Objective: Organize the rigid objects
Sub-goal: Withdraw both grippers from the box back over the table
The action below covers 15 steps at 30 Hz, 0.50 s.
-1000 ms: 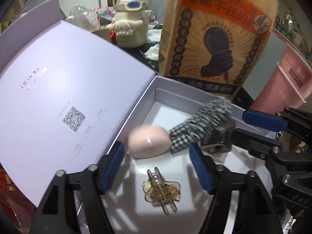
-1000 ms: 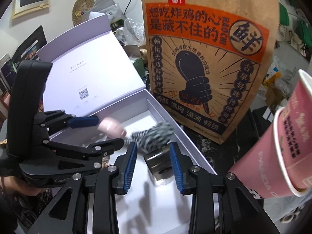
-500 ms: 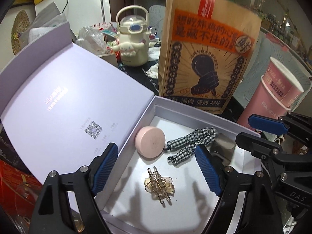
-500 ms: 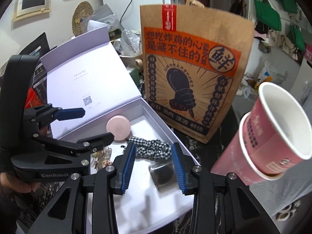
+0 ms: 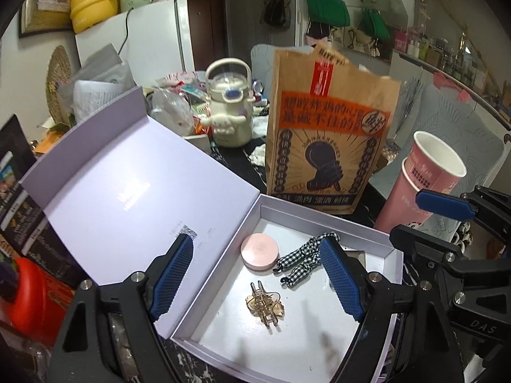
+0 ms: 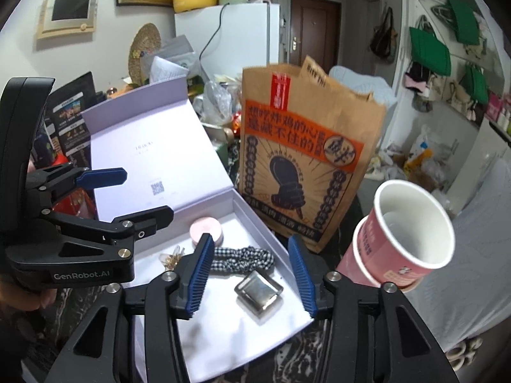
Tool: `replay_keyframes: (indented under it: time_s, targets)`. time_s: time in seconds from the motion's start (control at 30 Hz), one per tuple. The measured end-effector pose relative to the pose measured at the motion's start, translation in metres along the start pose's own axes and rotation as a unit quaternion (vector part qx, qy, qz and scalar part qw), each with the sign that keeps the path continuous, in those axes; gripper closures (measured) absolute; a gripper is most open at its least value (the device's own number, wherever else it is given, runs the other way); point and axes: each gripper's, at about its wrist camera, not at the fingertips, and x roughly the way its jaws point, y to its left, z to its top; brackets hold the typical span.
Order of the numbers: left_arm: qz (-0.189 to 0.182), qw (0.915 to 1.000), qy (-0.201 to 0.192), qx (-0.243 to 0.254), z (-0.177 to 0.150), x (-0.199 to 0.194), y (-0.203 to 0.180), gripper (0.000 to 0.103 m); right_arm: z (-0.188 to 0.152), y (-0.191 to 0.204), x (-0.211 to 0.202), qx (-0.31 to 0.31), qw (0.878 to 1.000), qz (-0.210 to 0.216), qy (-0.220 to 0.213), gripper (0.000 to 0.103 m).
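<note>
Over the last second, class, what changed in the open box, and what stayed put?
Both grippers pulled up and away from the box. The right gripper let go of the metal case, its jaws just opening; the left gripper is open too. The pink compact rolled flat. The hair claw and checked scrunchie stayed.

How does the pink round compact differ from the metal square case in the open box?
The pink compact is round with a matte pink lid; the metal case is squarish and shiny silver. The pink compact lies toward the box's hinged-lid side, the metal case on the far side of the checked scrunchie. Both lie flat, ungripped.
</note>
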Motion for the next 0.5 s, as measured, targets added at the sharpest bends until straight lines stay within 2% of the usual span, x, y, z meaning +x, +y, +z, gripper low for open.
replay_keyframes:
  time_s: [0.1, 0.13, 0.17, 0.3, 0.37, 0.5]
  targets:
    - [0.002, 1.0, -0.007, 0.0, 0.001, -0.011, 0.0, 0.009, 0.002, 0.002, -0.012, -0.004, 1.0, -0.004, -0.01, 0.051]
    - [0.002, 0.9999, -0.011, 0.0, 0.001, -0.014, 0.001, 0.003, 0.002, 0.003, -0.016, -0.005, 1.0, -0.005, -0.013, 0.048]
    - [0.002, 0.9999, -0.014, 0.0, 0.002, -0.017, 0.001, 0.001, 0.003, 0.004, -0.02, -0.005, 1.0, -0.007, -0.016, 0.044]
    - [0.002, 0.9997, -0.025, 0.002, 0.001, -0.035, 0.0, 0.001, 0.004, 0.01, -0.038, -0.014, 0.999, -0.013, -0.035, 0.042]
    - [0.001, 0.9996, -0.029, 0.002, 0.001, -0.043, 0.0, 0.001, 0.004, 0.013, -0.045, -0.02, 0.999, -0.014, -0.041, 0.032]
    - [0.004, 0.9992, -0.038, 0.007, -0.002, -0.059, -0.002, 0.001, 0.002, 0.016, -0.061, -0.026, 0.998, -0.021, -0.056, 0.029]
